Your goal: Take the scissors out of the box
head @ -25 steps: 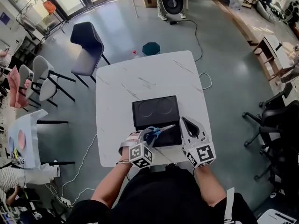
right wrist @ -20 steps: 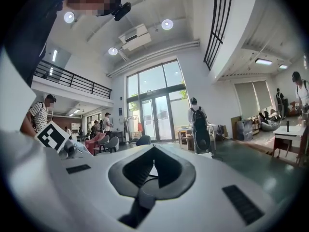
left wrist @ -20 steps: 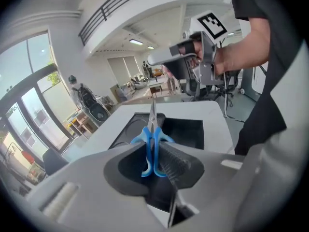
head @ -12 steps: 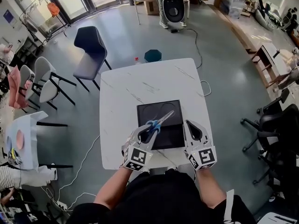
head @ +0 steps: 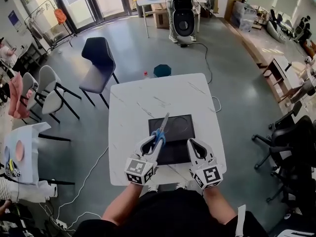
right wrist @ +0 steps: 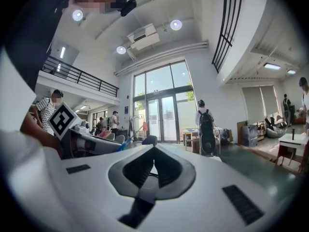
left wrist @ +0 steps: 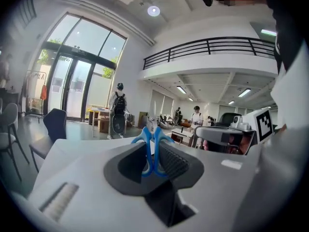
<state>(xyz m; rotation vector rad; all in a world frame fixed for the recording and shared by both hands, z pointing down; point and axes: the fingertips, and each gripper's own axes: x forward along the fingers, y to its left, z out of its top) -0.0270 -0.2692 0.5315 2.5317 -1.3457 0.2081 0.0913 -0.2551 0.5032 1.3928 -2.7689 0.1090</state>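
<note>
— Where does your head camera sit?

— On my head, looking steeply down from well above. The white table point(head: 148, 98) lies below me, my left gripper point(head: 152, 143) and right gripper point(head: 195, 144) at its near edge.

— And the other two?

— Each rides close behind its own jaws, facing level across the hall. My left one looks past the scissors point(left wrist: 152, 146) and catches the right gripper at its right edge. Both face the same glass doors point(left wrist: 72, 91) and the same person with a backpack point(left wrist: 117, 110).
</note>
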